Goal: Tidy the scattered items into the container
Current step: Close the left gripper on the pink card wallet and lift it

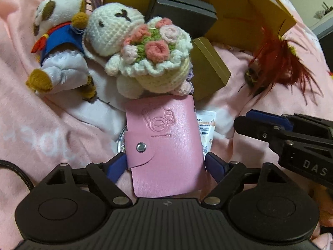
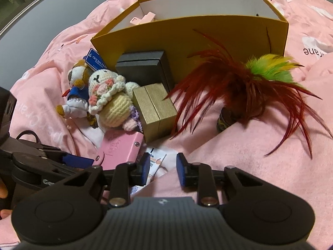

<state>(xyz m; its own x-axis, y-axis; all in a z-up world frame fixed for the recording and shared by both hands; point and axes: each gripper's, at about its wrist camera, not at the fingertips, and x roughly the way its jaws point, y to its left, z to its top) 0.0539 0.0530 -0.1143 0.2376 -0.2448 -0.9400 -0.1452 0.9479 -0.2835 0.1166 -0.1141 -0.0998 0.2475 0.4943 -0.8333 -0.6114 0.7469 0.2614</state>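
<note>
Pink bedding (image 2: 260,145), soft and rumpled, carries everything. Yellow cardboard container (image 2: 187,33) stands open-topped at the back, nearly empty. Against its wall: a matte dark box (image 2: 143,66), a gold ribbed box (image 2: 154,112), crocheted bunny (image 1: 133,48), plush dog (image 1: 56,41), wispy feather toy (image 2: 239,87). The left hand-held gripper (image 1: 166,164) straddles the smooth pink leatherette card holder (image 1: 166,141), pads touching its edges; slick faces could slip out if lifted. The right hand-held gripper (image 2: 163,168) hangs parted, holding nothing.

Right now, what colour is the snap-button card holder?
Pink leather card holder, clearest in the left wrist view.
</note>
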